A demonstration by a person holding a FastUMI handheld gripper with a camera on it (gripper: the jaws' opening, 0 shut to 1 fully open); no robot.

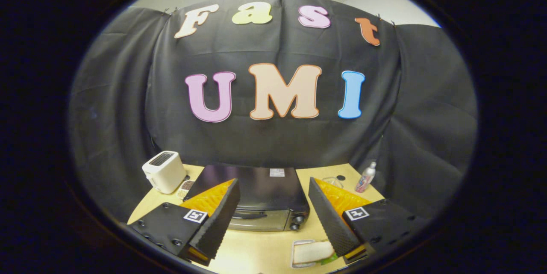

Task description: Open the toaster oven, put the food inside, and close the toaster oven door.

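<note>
The black, box-shaped metal toaster oven sits on the pale wooden table, its glass door shut and the dark handle running across the top of that door, facing the camera so it can be pulled down from the front. Just in front of the oven, towards its knob side, lies the food: a pale slice of bread on a small tray, placed within easy reach of the door for loading once it is open. The gripper hangs above and in front of the oven with its two black ribbed fingers spread wide and nothing between them, the oven's front showing in the gap; I judge it is lined up to approach the handle. Beside the oven stands a white plastic pop-up toaster; on the oven's other side, a small bottle.
</note>
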